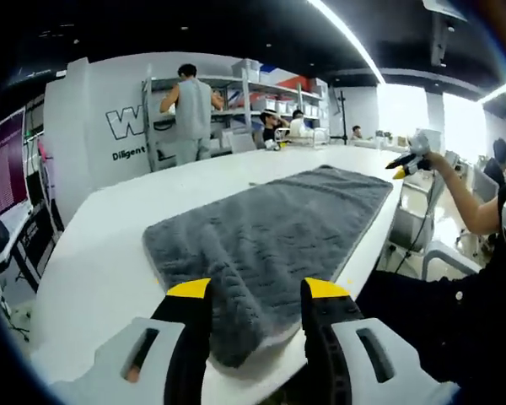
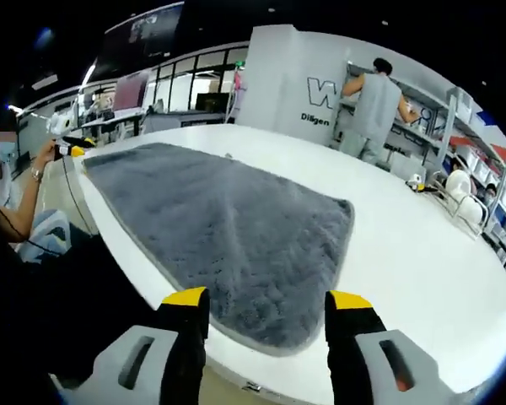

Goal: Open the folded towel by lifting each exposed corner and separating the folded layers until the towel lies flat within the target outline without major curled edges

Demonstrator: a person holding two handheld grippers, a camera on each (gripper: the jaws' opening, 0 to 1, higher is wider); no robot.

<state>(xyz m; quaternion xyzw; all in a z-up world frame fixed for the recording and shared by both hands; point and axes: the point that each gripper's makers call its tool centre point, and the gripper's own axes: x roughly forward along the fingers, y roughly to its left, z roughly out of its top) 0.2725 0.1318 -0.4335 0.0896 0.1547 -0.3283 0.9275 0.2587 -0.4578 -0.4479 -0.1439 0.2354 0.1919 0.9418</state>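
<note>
So the white table (image 1: 101, 245) runs out ahead of both hand-held grippers, and the grey towel (image 1: 278, 228) is spread along it, looking pretty much opened out already. I can't make out any target outline on the table, so whether it sits inside one is a guess. Seen from the left hand-held gripper (image 1: 258, 291), the towel starts right between and just past the jaws, and there's a rumpled ridge (image 1: 228, 295) running toward the near edge, where the cloth seems to droop a bit over the table's lip. The left jaws are spread with nothing in them. From the right hand-held gripper (image 2: 267, 301), the towel (image 2: 228, 228) lies ahead and off to the left, its rounded near corner (image 2: 287, 342) just in front of the jaws; those jaws are spread apart too, holding nothing. My take: we're at the tidy-up stage, not the unfolding stage. What I'd do is pinch that near left edge low, only the top layer if it's still doubled there (hard to tell), and pull it gently outward and flat, not up, so the ridge smooths out. Keep the right one ready at its corner to anchor, otherwise the whole towel will probably just slide on that slick top.
</note>
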